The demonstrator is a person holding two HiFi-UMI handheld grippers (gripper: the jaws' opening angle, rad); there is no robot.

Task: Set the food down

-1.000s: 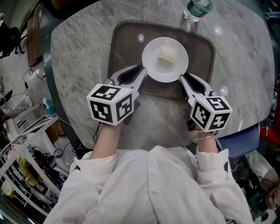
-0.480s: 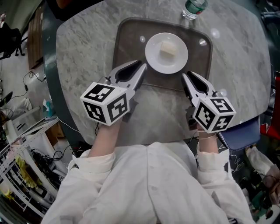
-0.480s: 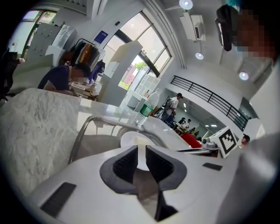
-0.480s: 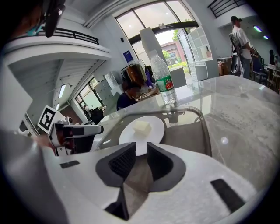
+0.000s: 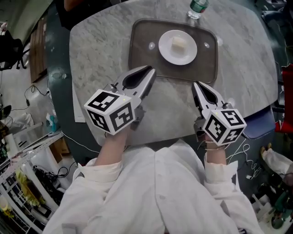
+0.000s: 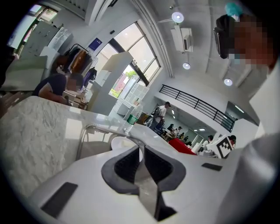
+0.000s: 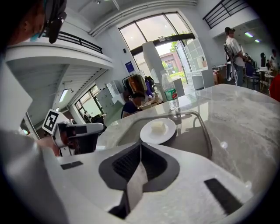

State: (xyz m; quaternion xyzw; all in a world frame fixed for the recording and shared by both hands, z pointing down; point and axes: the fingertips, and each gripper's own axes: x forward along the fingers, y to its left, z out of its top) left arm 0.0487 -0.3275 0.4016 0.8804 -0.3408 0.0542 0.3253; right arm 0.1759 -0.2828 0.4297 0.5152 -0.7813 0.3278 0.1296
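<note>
Head view: a grey marble counter (image 5: 100, 50) carries a dark rectangular tray (image 5: 142, 45). A white round plate (image 5: 165, 51) sits in the far half of the tray, and a pale cube of food (image 5: 178, 44) lies at the plate's centre. A clear water bottle (image 5: 197, 7) with a green label stands on the counter just beyond the tray's far edge. The left gripper (image 5: 151, 71) is held over the counter with its tip at the tray's near left edge. The right gripper (image 5: 194, 84) is held over bare counter on the near side of the tray. Both are apart from the plate, and neither touches the food.

Left gripper view (image 6: 141, 146): the fingers meet at the tips with nothing between them. Beyond them the plate rim, the tray edge and the bottle are visible.

Right gripper view (image 7: 140, 143): the fingers have just been closing and now stand together, with nothing caught between them. The plate with the food stands on the tray straight ahead, clear of the fingertips, and the bottle stands behind it.
</note>
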